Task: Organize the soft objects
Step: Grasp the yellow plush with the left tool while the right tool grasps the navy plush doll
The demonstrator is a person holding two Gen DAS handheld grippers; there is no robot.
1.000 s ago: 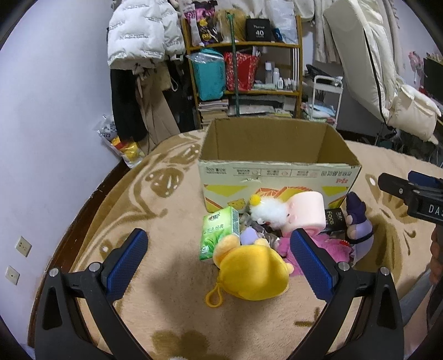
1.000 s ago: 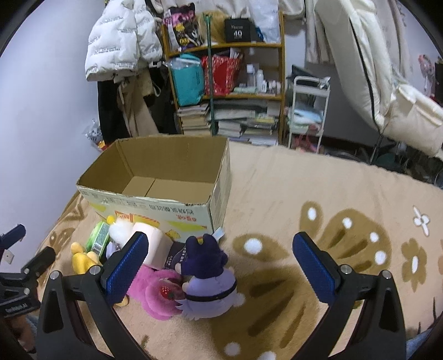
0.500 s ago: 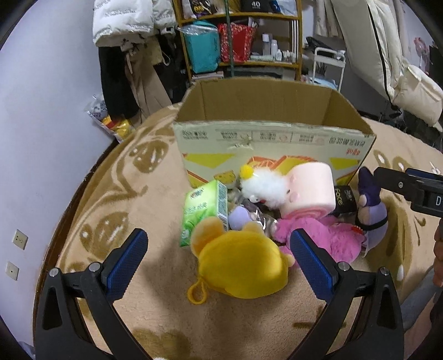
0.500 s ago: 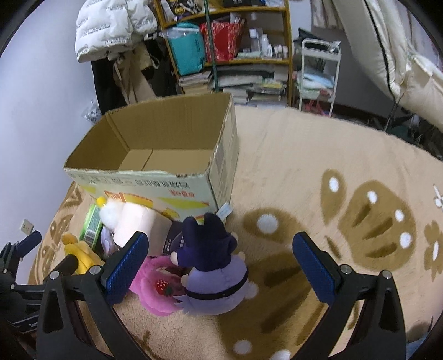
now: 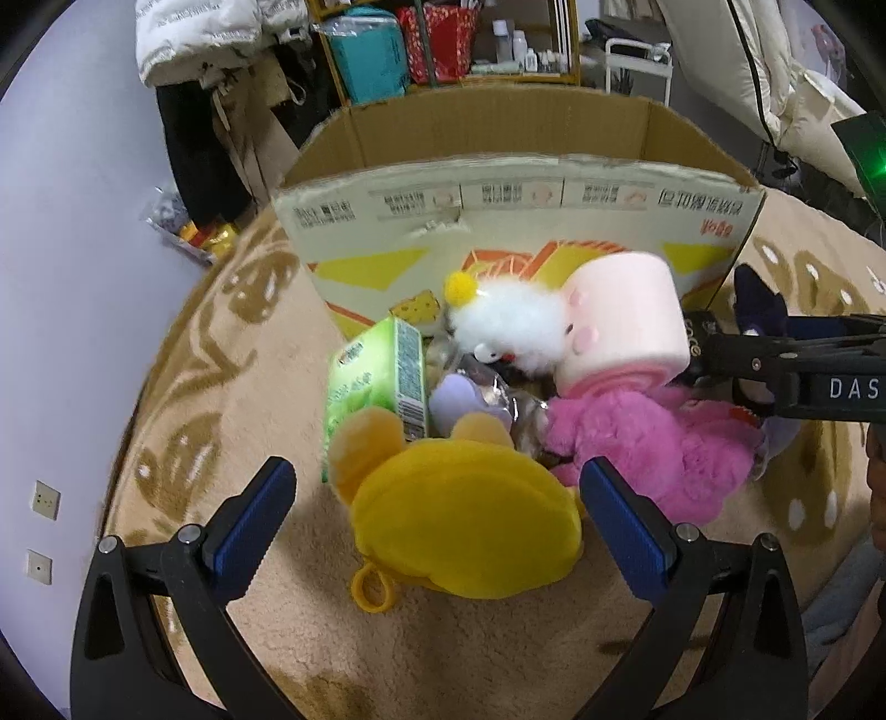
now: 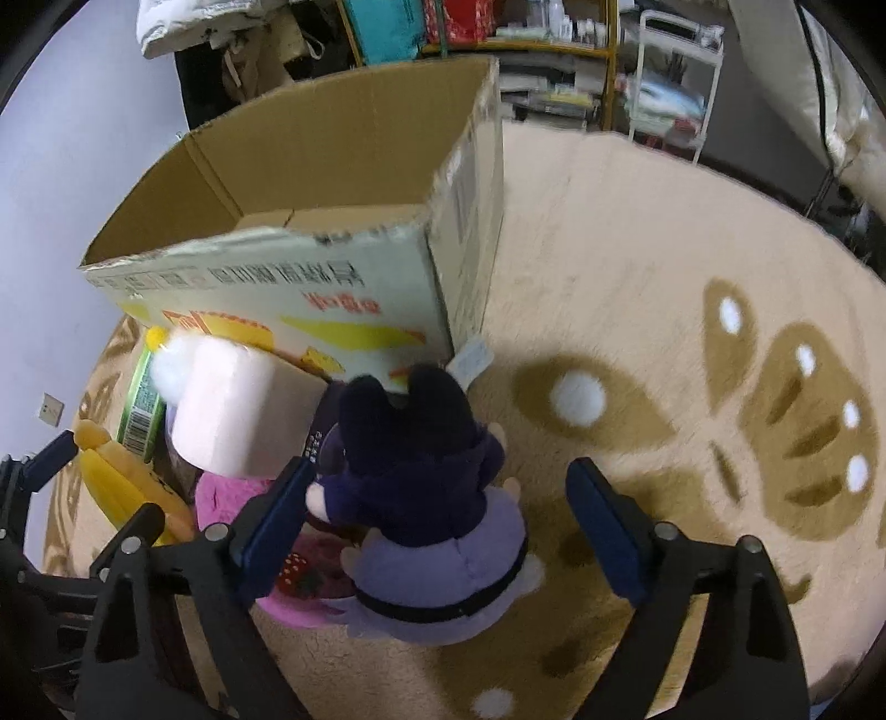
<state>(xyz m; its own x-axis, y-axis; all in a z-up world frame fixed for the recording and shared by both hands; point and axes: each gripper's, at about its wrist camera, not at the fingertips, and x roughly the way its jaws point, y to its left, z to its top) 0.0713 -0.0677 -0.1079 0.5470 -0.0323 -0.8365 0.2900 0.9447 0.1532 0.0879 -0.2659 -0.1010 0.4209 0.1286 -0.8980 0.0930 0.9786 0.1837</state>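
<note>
A pile of soft toys lies on the carpet in front of an open cardboard box (image 5: 515, 221). My left gripper (image 5: 432, 515) is open, its fingers on either side of a yellow plush (image 5: 459, 526). Beyond it lie a pink plush (image 5: 653, 448), a pink roll plush (image 5: 620, 321), a white fluffy toy (image 5: 509, 327) and a green tissue pack (image 5: 376, 382). My right gripper (image 6: 437, 515) is open around a purple plush (image 6: 426, 498) with a dark head. The box (image 6: 310, 232) looks empty inside in the right wrist view.
The beige carpet (image 6: 664, 332) with brown paw prints stretches to the right. Shelves (image 5: 443, 50), hanging coats (image 5: 205, 66) and a white cart (image 6: 675, 72) stand behind the box. The purple wall (image 5: 72, 277) is on the left.
Both grippers have moved forward and down toward the pile. The yellow plush now sits between my left fingers and the purple plush between my right fingers.
</note>
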